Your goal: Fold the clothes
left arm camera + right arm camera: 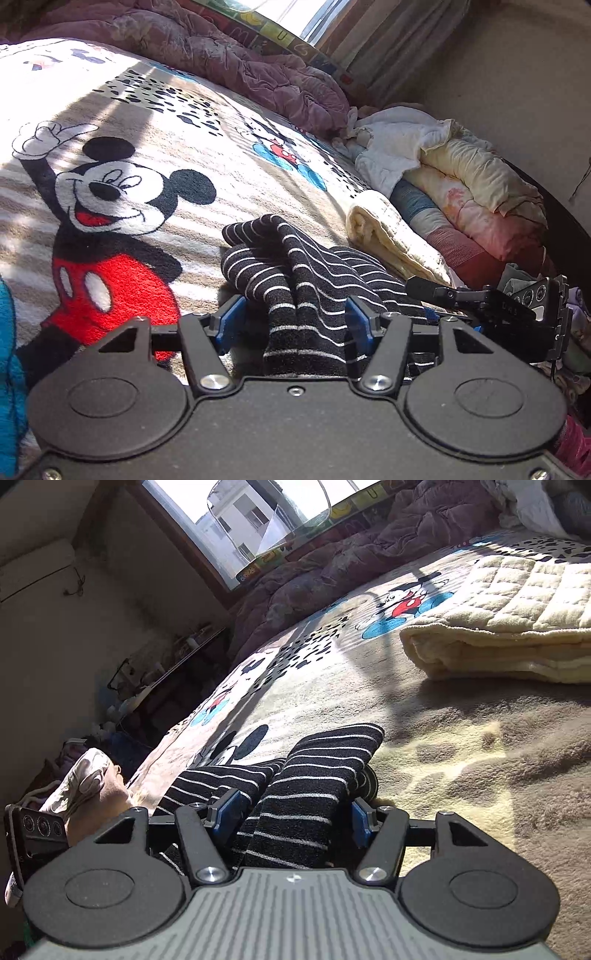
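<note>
A black garment with thin white stripes [295, 266] lies bunched on the cartoon-mouse blanket [110, 206]. In the left wrist view my left gripper [293, 321] stands open, its blue-padded fingers [229, 321] wide apart on either side of a fold of the garment. The right gripper's body [487, 306] shows close by on the right. In the right wrist view the striped garment [317, 775] runs forward between the spread blue pads [360, 821] of my right gripper [293, 818], which is also open. Part of the left gripper's body [35, 834] shows at the left edge.
A folded cream quilted blanket [509, 627] lies ahead on the right, seen also as a cream roll [388, 236]. Piled bedding and clothes [461, 177] sit by the wall. A purple duvet [229, 62] lies under the window [258, 520]. The bed's edge and cluttered shelves [166, 664] are on the left.
</note>
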Available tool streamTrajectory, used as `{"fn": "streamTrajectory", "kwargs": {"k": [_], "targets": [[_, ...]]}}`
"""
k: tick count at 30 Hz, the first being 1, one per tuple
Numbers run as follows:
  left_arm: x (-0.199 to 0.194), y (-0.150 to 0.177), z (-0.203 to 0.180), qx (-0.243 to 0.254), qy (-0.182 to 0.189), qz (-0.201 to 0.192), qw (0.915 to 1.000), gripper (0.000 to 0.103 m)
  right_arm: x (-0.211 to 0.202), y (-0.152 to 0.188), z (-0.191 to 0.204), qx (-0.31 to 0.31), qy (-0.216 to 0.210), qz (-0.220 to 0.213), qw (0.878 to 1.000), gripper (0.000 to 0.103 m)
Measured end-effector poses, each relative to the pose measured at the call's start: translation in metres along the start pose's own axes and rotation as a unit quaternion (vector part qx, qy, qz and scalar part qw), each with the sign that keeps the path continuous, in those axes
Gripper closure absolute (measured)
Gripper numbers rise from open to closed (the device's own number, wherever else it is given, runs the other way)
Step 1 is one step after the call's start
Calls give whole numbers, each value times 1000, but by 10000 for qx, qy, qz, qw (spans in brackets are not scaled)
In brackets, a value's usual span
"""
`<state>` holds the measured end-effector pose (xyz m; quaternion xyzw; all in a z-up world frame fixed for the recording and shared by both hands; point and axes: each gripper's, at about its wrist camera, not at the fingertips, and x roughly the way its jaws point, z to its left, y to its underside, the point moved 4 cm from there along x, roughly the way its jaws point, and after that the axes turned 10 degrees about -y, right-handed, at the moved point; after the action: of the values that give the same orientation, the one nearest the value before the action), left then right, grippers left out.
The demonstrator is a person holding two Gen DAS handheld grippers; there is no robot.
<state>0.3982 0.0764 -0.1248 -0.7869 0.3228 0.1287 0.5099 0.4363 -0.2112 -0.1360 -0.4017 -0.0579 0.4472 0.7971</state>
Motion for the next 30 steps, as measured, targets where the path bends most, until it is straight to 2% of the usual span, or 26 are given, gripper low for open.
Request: {"fn": "streamTrajectory", "kwargs": {"k": [1,10,13,18,22,26,28,30], "targets": [[-1,-1,1,-18,-19,8,10000,45,-3,-1,-2,33,-27,-44,10000,26],[-12,-17,16,-276,-210,-202,9992,45,-38,-3,-22,268,332,-429,9982,26],[-10,-22,13,-256,-213,-201,9992,45,-49,4,-20,284,408,-467,9977,26],[5,-37,11,-511,-205,-79,9984,45,-59,19,-16,455,559,-446,9964,26],[21,-44,14,-927,41,271,9953,46,-61,32,-10,457,743,-323,9957,26],[36,-49,22,-1478,344,699,9859,46,-71,49,0,427,755,-300,9958,26],[40,-51,27,-1709,440,795,9811,46,-75,53,0,569,705,-370,9952,26],[43,-55,26,-1751,507,814,9799,46,-74,58,-5,830,595,-422,9939,26]]}}
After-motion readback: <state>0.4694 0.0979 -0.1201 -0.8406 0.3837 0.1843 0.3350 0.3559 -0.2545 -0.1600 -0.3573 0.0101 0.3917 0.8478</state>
